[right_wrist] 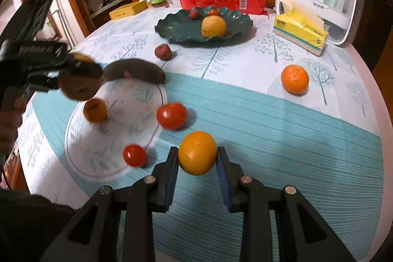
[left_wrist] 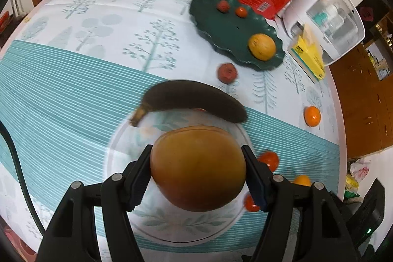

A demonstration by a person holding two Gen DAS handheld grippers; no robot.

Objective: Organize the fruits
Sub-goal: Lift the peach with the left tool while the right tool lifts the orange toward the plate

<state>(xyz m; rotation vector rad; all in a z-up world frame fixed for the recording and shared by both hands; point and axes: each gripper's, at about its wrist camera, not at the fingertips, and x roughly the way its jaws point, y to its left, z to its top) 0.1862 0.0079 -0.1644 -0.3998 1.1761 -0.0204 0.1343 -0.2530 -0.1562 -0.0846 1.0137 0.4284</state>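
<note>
One tissue box (right_wrist: 301,32) facing the right view

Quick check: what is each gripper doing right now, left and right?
Left gripper: shut on the large brown fruit.
Right gripper: shut on the small orange.

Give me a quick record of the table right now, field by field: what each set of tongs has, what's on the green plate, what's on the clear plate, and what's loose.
left tongs: shut on a big brown-yellow fruit
right tongs: shut on a small orange
green plate: yellow fruit, two small red ones
clear plate: dark banana across its far edge
loose on cloth: tangerine, tomato
</note>
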